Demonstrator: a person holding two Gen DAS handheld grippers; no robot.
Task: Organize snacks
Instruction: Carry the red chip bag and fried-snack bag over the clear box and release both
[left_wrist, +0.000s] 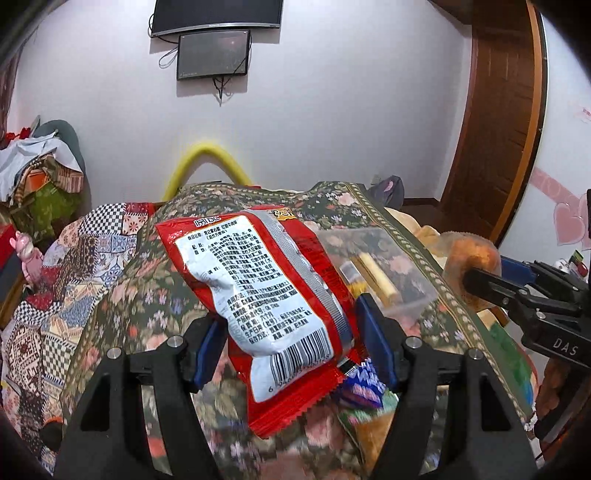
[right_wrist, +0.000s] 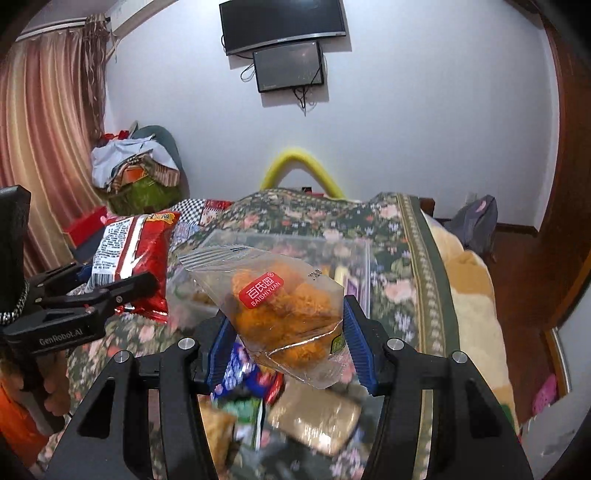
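Observation:
My left gripper is shut on a red snack bag with a white label and barcode, held above the floral bedspread. It also shows in the right wrist view. My right gripper is shut on a clear bag of orange fried snacks, seen at the right edge of the left wrist view. A clear plastic box with a few snack bars lies on the bed ahead of both grippers. Several loose snack packets lie blurred under the right gripper.
The bed edge drops to a wooden floor on the right. A pile of clothes and boxes stands at the back left. A yellow foam tube arches behind the bed. Two screens hang on the wall.

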